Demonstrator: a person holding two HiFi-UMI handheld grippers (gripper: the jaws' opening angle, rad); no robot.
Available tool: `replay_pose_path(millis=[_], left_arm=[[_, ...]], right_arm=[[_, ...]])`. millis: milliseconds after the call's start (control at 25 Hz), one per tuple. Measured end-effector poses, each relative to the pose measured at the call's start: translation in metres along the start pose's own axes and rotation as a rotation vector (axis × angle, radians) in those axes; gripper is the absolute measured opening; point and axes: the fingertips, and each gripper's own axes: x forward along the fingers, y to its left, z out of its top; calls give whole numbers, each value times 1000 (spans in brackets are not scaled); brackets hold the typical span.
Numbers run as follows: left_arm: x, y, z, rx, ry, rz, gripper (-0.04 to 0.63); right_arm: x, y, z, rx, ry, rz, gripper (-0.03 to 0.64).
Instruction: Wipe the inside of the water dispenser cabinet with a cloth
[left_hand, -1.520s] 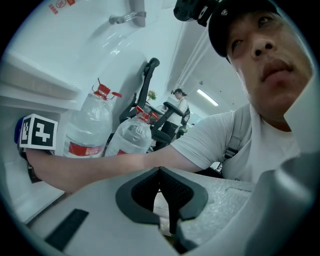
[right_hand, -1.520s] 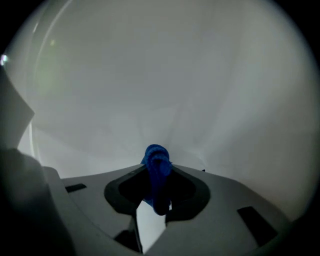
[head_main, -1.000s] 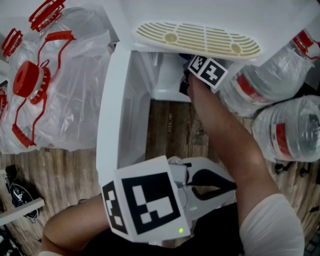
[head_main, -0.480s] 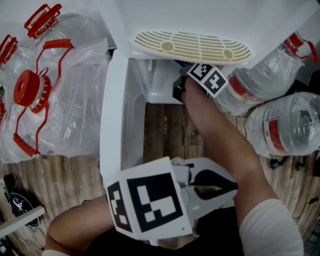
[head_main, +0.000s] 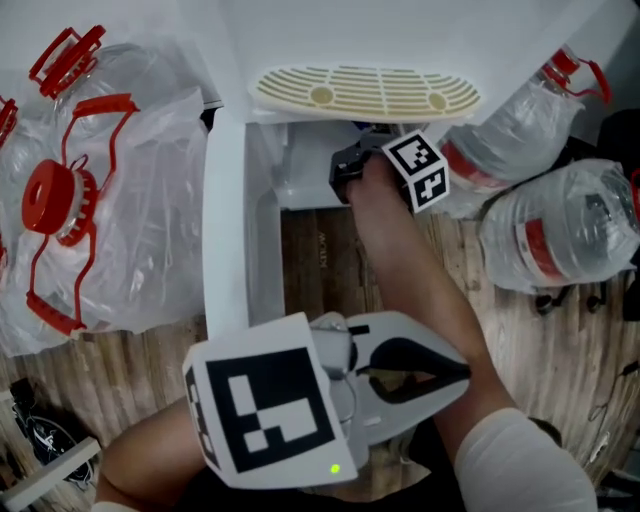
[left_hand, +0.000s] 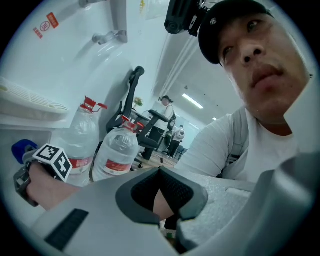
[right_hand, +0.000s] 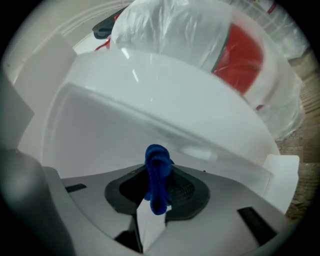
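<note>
The white water dispenser cabinet stands with its door swung open. My right gripper reaches into the cabinet under the beige drip grille, its marker cube upward. In the right gripper view this gripper is shut on a bunched blue cloth, close to the cabinet's white inner wall. The left gripper view also catches the cloth. My left gripper is held low near my body, away from the cabinet. Its jaws are shut on nothing.
Two full water bottles lie on the wooden floor right of the cabinet. Empty bottles with red handles, wrapped in clear plastic, crowd the left side against the door. A strip of floor shows in front of the cabinet.
The right gripper has turned at the wrist and shifted slightly inside the cabinet with the cloth. The left gripper stays where it was, still shut.
</note>
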Motion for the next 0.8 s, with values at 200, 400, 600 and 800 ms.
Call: replay_pose_path(millis=[200, 400, 600, 800], left_arm=[[2, -5, -2, -14, -6, -14, 0], [4, -8, -1, -2, -8, -16, 0], [7, -7, -2, 1, 1, -12, 0], [7, 0, -4, 3, 15, 11, 0]], right_arm=[[-26, 4, 18, 5, -39, 26, 89], [-60, 3, 17, 36, -64, 28, 89], [-77, -2, 16, 42, -71, 35, 89], [-62, -1, -7, 46, -47, 65, 89]])
